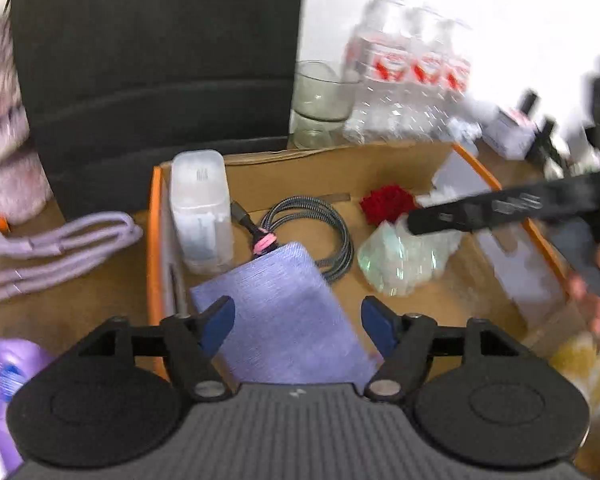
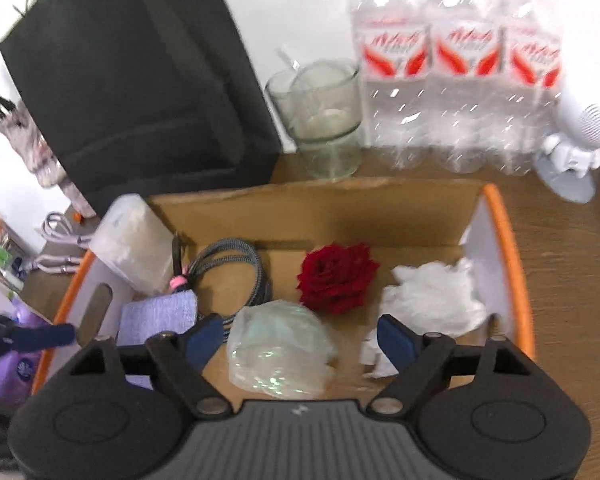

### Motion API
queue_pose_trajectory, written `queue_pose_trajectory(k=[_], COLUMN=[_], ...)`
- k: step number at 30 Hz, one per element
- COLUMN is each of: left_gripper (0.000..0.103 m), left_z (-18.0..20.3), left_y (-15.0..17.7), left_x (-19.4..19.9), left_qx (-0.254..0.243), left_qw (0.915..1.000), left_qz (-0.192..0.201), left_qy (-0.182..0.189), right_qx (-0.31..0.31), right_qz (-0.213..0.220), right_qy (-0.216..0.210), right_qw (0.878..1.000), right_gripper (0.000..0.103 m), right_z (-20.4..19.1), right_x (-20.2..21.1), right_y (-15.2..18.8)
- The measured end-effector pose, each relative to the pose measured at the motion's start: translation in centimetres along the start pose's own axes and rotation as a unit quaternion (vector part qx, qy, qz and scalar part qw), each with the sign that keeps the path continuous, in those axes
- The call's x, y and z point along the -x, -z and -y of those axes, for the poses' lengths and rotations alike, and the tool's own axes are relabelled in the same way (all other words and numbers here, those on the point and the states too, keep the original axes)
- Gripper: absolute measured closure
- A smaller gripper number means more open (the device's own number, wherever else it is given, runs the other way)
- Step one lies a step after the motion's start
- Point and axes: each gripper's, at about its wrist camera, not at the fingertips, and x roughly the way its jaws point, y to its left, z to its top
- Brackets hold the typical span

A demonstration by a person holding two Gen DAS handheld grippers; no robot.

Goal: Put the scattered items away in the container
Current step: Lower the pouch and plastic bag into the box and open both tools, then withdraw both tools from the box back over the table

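- The left gripper (image 1: 298, 326) is held released above the purple cloth (image 1: 284, 312), which lies inside the cardboard box (image 2: 504, 240).
- The right gripper (image 2: 300, 340) is spread, empty, over the clear wrapped packet (image 2: 278, 346), likewise boxed beside the red rose (image 2: 336, 276).

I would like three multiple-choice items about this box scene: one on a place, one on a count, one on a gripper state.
1. Where does the red rose lie?
A. inside the cardboard box
B. in the glass
C. on top of the black bag

2. How many water bottles stand behind the box?
A. one
B. three
C. five

3. How is the right gripper?
A. shut on the rose
B. shut on the cable
C. open, gripping nothing

Answers: 1 A, the rose rests on the box floor between the coiled grey cable and white tissue. 2 B, three red labels show side by side. 3 C, the blue pads stand apart, pressing nothing.
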Motion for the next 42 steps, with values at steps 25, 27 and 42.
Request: queue_pose_trajectory(k=[25,27,42], left_gripper=[0.07,0.065,0.015], left_z=[1.4,1.7,13.0], left_y=[2.6,2.8,25.4], left_x=[0.9,3.9,16.9], left_qx=[0.011,0.023,0.043], left_qw=[0.9987,0.999,0.9408], left_qz=[-0.013,0.027,0.313], left_qy=[-0.049,-0.026,-0.122], right_qx=[0.075,0.062,0.076], right_qz=[-0.013,0.009,0.283], right_qy=[0.065,0.033,0.0], right_qw=[0.995,0.997,0.956], right_gripper=[0.044,0.04,0.013], right_z=[0.2,-0.2,-4.8], right_x=[3.4,5.1,17.5], right_y=[5.9,6.4,25.1])
